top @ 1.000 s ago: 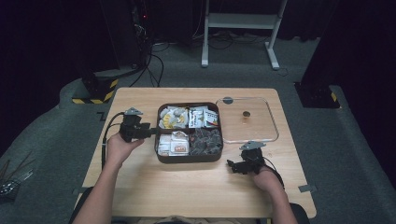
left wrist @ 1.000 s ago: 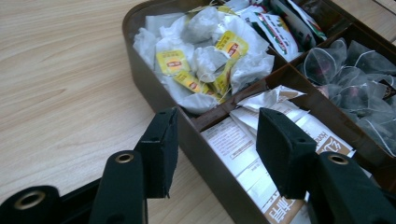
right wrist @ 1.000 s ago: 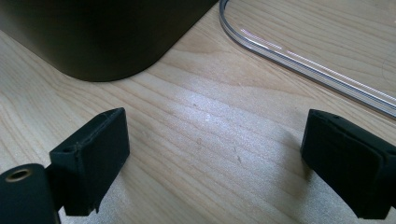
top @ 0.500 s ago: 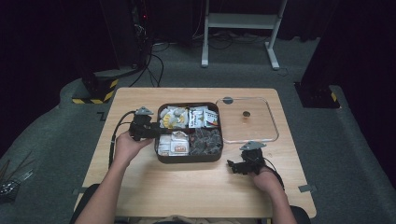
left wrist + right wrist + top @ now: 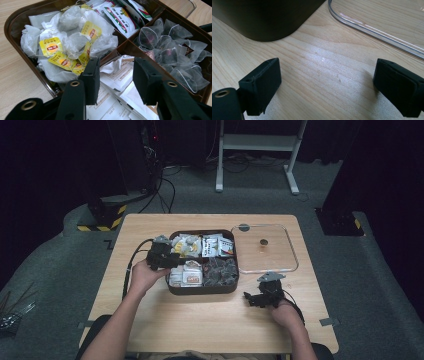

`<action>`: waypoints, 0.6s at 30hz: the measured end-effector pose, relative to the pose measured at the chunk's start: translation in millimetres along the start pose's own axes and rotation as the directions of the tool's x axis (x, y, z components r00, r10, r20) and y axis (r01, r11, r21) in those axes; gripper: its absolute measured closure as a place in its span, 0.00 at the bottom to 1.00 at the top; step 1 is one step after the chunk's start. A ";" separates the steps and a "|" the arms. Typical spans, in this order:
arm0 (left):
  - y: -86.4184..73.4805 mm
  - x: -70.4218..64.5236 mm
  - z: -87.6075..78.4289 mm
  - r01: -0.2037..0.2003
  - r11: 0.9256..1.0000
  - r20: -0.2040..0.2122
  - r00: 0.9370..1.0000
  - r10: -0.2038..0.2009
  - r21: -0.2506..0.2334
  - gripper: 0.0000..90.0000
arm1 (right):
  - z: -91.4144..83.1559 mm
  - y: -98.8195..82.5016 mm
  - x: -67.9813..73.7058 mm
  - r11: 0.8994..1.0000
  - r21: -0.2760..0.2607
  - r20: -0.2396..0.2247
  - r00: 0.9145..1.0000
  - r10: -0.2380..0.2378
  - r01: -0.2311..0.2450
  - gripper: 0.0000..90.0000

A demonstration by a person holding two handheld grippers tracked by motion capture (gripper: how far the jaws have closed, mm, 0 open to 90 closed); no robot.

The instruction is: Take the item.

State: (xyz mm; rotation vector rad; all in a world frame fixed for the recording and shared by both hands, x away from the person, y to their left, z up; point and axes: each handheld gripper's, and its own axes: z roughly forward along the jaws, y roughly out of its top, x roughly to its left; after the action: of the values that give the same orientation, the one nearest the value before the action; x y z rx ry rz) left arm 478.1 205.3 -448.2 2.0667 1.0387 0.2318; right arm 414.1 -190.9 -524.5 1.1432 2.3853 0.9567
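Hovering over the left side of the dark compartment tray point(image 5: 202, 290), the left gripper point(image 5: 172, 260) points at the white paper sachets point(image 5: 117, 82) in the near-left compartment. In the left gripper view its jaws have just been closing, yet they stand part open with nothing pinched; a crumpled sachet edge lies in the gap below them, and I cannot tell if a pad touches it. Just beyond the left jaw sits the heap of yellow-tagged tea bags point(image 5: 67, 47), parted from the sachets by the tray's inner divider point(image 5: 120, 48). Mesh pyramid bags point(image 5: 172, 55) fill the compartment past the right jaw, printed packets point(image 5: 120, 17) the far one.

Across the table point(image 5: 210, 325), the right gripper point(image 5: 252, 299) rests on bare wood near the tray's near-right corner, jaws spread wide and empty. A clear lid point(image 5: 267, 249) lies flat beside the tray, its rim close ahead of that gripper. Open wood runs along the near edge between the two forearms.
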 end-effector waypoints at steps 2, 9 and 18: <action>0.3 0.2 2.2 -0.005 1.000 -0.003 1.000 0.005 0.005 0.66 | -0.3 -0.2 0.1 1.000 0.001 0.001 1.000 -0.001 0.001 0.09; 3.1 2.2 12.2 -0.021 0.998 0.012 1.000 0.021 0.054 0.71 | -0.6 -0.8 0.3 1.000 -0.001 0.002 1.000 -0.001 0.001 0.09; 7.2 3.2 23.0 -0.054 0.994 0.010 0.999 0.053 0.095 0.74 | -1.6 -1.7 0.8 1.000 -0.002 0.005 1.000 0.001 -0.001 0.09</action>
State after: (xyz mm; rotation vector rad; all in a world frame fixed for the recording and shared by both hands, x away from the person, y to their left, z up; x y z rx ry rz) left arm 495.4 192.0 -458.9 2.1814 1.0082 0.2043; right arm 411.8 -191.8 -524.6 1.1446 2.3795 0.9552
